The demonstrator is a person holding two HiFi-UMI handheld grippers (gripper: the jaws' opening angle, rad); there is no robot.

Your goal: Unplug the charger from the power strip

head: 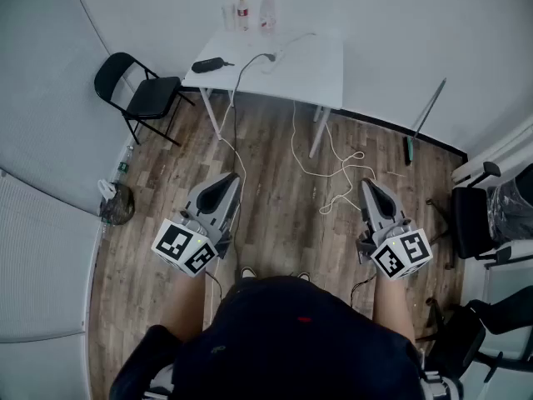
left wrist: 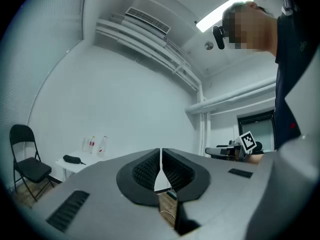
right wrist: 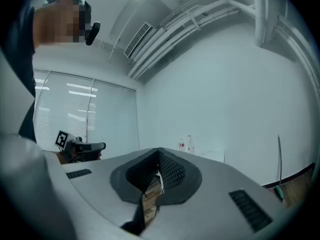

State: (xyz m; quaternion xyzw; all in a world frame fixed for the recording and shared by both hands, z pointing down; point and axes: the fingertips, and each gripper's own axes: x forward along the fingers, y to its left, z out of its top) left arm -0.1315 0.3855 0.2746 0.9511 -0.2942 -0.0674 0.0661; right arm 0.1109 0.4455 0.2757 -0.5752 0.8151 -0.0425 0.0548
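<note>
While the far counter (head: 321, 65) stands well apart from the person, I'd say nothing is begun. The left gripper (head: 225, 186) and right gripper (head: 371, 192) hang near, fingers together and empty. The black charger (head: 208, 64) lies on the counter, seemingly not yet unplugged.

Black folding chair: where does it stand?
The black folding chair stands at the head view's upper left, just left of the white table.
</note>
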